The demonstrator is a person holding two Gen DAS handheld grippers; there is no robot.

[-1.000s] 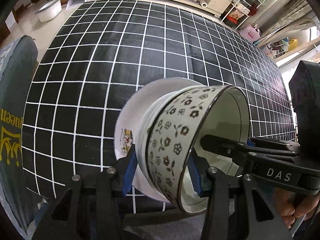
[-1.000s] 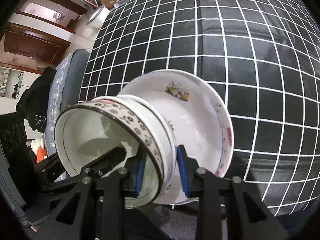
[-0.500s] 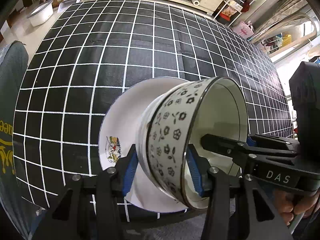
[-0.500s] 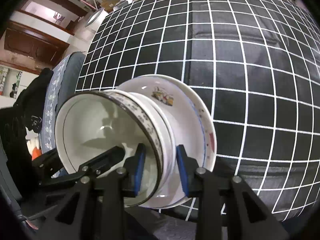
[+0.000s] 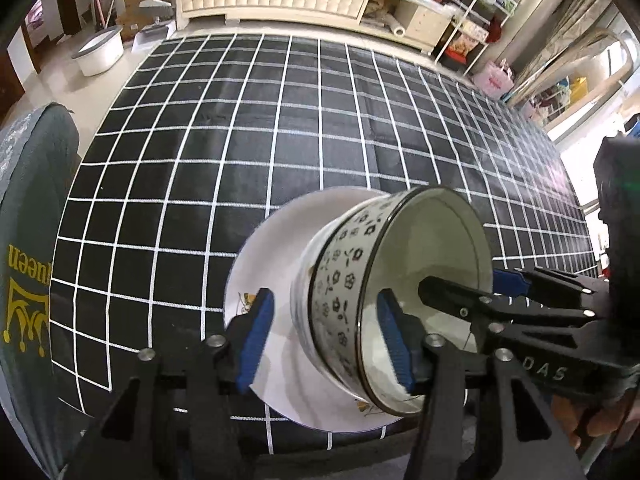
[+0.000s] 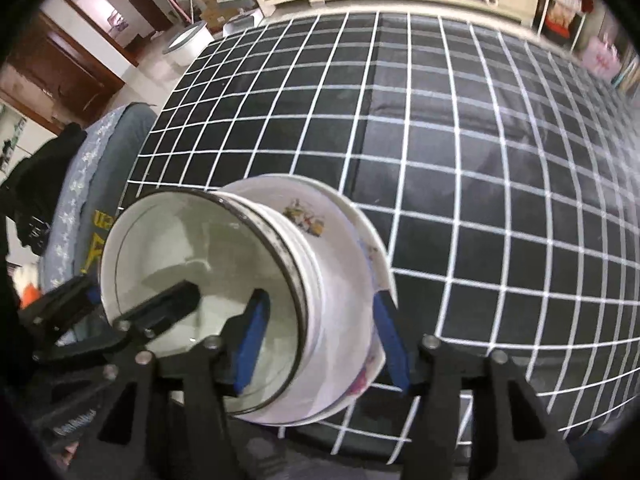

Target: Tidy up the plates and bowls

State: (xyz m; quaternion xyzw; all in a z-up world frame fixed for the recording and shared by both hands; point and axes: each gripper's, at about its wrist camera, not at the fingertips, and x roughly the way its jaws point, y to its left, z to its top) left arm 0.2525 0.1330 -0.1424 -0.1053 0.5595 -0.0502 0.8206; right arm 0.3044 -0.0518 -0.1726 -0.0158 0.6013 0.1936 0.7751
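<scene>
Right hand-held gripper, jaws just opening, straddles stacked bowls; plate beneath.

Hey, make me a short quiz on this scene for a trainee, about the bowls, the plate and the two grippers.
1. What does the flowered bowl sit in?
A) nothing, it lies straight on the cloth
B) a white bowl that stands on the plate
C) a wire basket
2. True or false: the checked cloth is white with black lines.
3. Fill in: the left gripper and the right gripper each have one finger inside the flowered bowl and one ____ it.

Key
1. B.
2. False: it is black with white lines.
3. Outside. Both pairs of jaws have just been opening, with the bowl wall between them and the pads off it.
</scene>
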